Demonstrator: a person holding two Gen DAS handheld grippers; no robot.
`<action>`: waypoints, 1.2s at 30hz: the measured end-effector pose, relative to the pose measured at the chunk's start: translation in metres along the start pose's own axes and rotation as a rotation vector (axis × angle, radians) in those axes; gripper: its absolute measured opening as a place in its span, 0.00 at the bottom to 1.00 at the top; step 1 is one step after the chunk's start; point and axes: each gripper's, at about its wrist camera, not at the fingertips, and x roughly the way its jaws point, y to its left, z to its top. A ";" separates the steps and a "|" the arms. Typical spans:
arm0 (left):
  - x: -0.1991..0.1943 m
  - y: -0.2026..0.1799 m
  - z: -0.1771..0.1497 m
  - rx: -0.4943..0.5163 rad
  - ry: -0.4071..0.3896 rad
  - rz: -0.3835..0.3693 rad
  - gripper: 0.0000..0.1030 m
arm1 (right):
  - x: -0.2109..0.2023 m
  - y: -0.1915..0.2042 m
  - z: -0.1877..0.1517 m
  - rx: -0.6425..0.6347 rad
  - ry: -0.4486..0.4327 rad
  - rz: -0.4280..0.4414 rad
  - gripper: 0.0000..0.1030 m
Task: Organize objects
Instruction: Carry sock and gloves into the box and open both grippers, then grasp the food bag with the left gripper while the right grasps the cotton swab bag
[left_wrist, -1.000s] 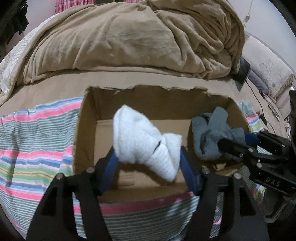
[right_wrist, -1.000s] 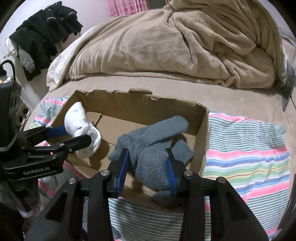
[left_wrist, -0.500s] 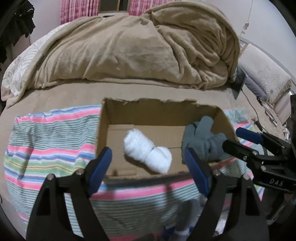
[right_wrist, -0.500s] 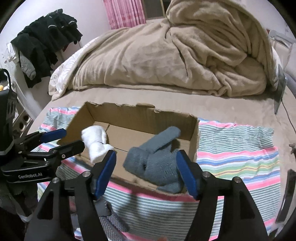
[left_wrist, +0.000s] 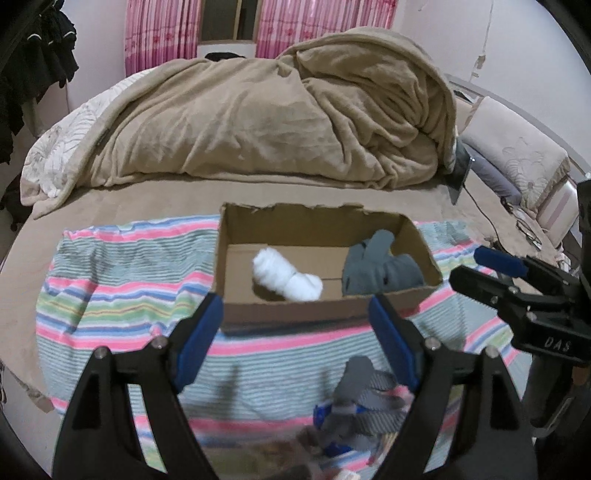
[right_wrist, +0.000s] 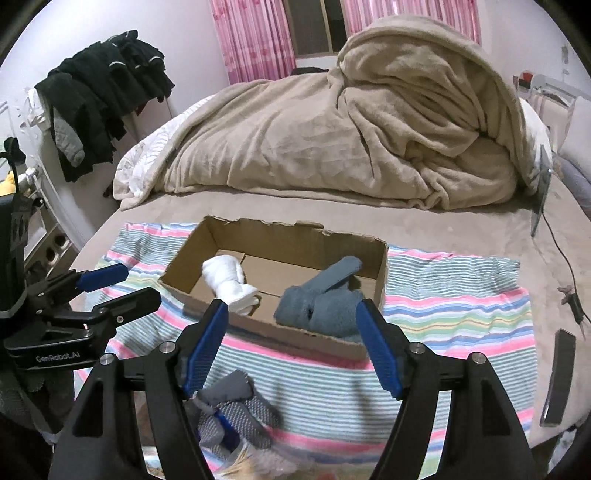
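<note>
An open cardboard box (left_wrist: 317, 218) (right_wrist: 380, 266) sits on a striped cloth on the bed. Inside lie a rolled white sock (left_wrist: 286, 278) (right_wrist: 231, 282) at the left and a blue-grey knitted bundle (left_wrist: 380, 269) (right_wrist: 321, 299) at the right. My left gripper (left_wrist: 295, 328) is open and empty, held back from the box's near wall. My right gripper (right_wrist: 291, 332) is open and empty, also in front of the box. A grey patterned sock pile (left_wrist: 364, 406) (right_wrist: 236, 410) lies on the cloth close below both grippers.
The striped cloth (left_wrist: 122, 280) (right_wrist: 458, 306) covers the near bed. A heaped beige blanket (left_wrist: 266, 122) (right_wrist: 351, 136) fills the back. Dark clothes (right_wrist: 103, 96) hang at the left wall. A dark flat device (right_wrist: 559, 376) and a cable (right_wrist: 570, 291) lie at the right bed edge.
Both grippers opened, dropped the white sock and the blue-grey bundle into the box, then drew back and up away from it.
</note>
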 end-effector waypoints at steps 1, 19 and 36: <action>-0.004 -0.001 -0.002 0.000 -0.003 0.000 0.80 | -0.003 0.002 -0.002 -0.001 -0.002 -0.002 0.73; -0.040 -0.005 -0.063 -0.014 0.038 -0.011 0.89 | -0.037 0.015 -0.050 -0.004 0.045 -0.017 0.73; -0.009 0.001 -0.121 -0.031 0.186 0.004 0.89 | -0.002 0.026 -0.112 0.010 0.215 0.011 0.73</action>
